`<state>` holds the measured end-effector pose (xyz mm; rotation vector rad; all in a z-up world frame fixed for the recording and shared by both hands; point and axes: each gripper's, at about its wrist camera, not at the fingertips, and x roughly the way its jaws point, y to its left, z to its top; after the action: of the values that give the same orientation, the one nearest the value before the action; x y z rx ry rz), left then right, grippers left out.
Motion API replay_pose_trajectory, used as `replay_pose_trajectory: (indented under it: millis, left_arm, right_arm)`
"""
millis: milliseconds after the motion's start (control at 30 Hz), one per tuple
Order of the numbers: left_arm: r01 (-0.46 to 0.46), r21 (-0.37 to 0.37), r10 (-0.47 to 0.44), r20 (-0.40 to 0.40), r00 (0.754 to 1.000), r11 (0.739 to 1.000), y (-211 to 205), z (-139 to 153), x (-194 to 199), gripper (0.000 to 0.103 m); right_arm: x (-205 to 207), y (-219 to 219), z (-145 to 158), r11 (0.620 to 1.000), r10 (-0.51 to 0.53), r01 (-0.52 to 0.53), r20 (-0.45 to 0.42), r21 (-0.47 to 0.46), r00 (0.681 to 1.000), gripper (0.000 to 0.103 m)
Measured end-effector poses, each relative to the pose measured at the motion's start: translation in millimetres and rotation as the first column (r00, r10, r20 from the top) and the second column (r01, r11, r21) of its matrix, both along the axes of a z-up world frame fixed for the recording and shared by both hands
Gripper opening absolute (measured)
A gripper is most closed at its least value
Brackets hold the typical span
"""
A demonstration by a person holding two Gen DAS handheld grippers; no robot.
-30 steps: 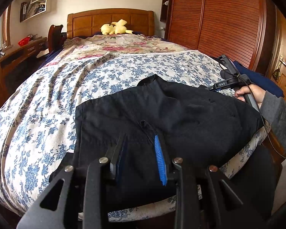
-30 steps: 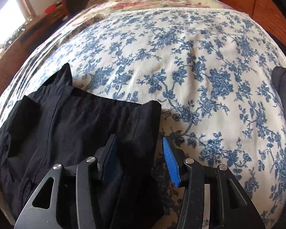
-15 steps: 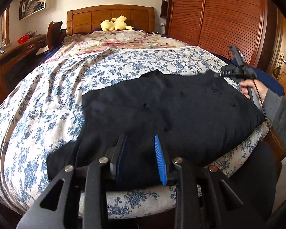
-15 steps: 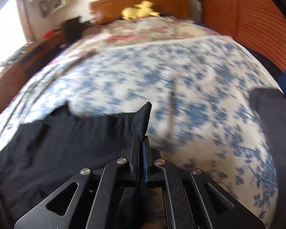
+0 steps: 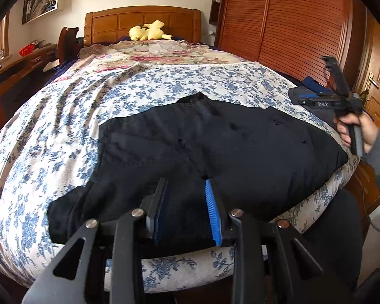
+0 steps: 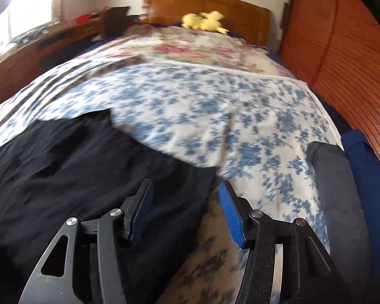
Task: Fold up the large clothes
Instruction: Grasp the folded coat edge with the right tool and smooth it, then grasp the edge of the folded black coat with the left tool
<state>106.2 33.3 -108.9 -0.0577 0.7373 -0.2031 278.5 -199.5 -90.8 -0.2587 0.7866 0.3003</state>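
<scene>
The black garment [image 5: 215, 147] lies flat at the bed's near edge. The left gripper [image 5: 187, 202] is clamped on its near hem. The right gripper [image 6: 185, 210], jaws opening, hangs released above the garment's right corner at 9 o'clock. Floral bedspread [image 6: 215, 106] is bare toward 12 o'clock. Folded clothes [image 6: 342, 177] sit at 3 o'clock.

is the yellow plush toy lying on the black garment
No, the yellow plush toy sits at the headboard, far behind the black garment at the near end of the bed.
</scene>
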Motion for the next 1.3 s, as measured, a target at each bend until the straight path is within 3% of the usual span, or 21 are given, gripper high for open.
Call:
replay_pose_trajectory:
  millis: [267, 367, 467, 500, 567, 800, 967, 1133, 1300]
  left_arm:
    - [0.018, 0.013, -0.018, -0.017, 1.000, 1.000, -12.7, -5.7, 2.8, 0.027]
    - [0.025, 0.016, -0.025, -0.023, 0.999, 1.000, -17.0, -7.8, 3.3, 0.027]
    - [0.025, 0.015, -0.024, -0.027, 0.999, 1.000, -18.4, -9.4, 3.0, 0.027]
    - [0.023, 0.015, -0.023, -0.028, 0.999, 1.000, -18.6, -9.6, 2.5, 0.027]
    - [0.024, 0.014, -0.024, -0.030, 0.999, 1.000, -18.2, -10.0, 1.3, 0.027]
    - [0.021, 0.022, -0.020, -0.040, 0.999, 1.000, -19.2, -14.5, 0.7, 0.027]
    - [0.015, 0.025, -0.014, -0.045, 0.999, 1.000, -17.7, -16.4, 0.2, 0.027]
    - [0.013, 0.029, -0.011, -0.050, 0.999, 0.999, -15.3, -18.0, 0.4, 0.027]
    - [0.021, 0.032, -0.019, -0.055, 0.998, 0.999, -14.7, -20.1, 0.3, 0.027]
  right_arm:
    - [-75.0, 58.9, -19.0, 0.982, 0.187, -0.186, -0.026, 0.033, 0.982, 0.055]
    - [-82.3, 66.5, -38.8, 0.982, 0.186, -0.186, -0.029, -0.019, 0.982, 0.056]
    - [-75.6, 71.0, -76.6, 0.981, 0.176, -0.185, -0.137, -0.059, 0.975, 0.056]
    - [-75.5, 70.2, -80.2, 0.978, 0.192, -0.199, -0.113, -0.059, 0.975, 0.056]
    - [-70.2, 62.4, -78.2, 0.985, 0.173, -0.175, -0.127, -0.006, 0.977, 0.056]
    - [-83.1, 61.5, -56.4, 0.988, 0.154, -0.155, -0.061, -0.006, 0.986, 0.055]
    - [-97.5, 80.5, -40.5, 0.978, 0.203, -0.202, -0.027, 0.058, 0.979, 0.055]
    - [-105.8, 112.3, -46.0, 0.956, 0.284, -0.280, -0.034, 0.093, 0.958, 0.055]
    - [-106.7, 124.9, -77.9, 0.955, 0.283, -0.274, -0.072, 0.113, 0.956, 0.056]
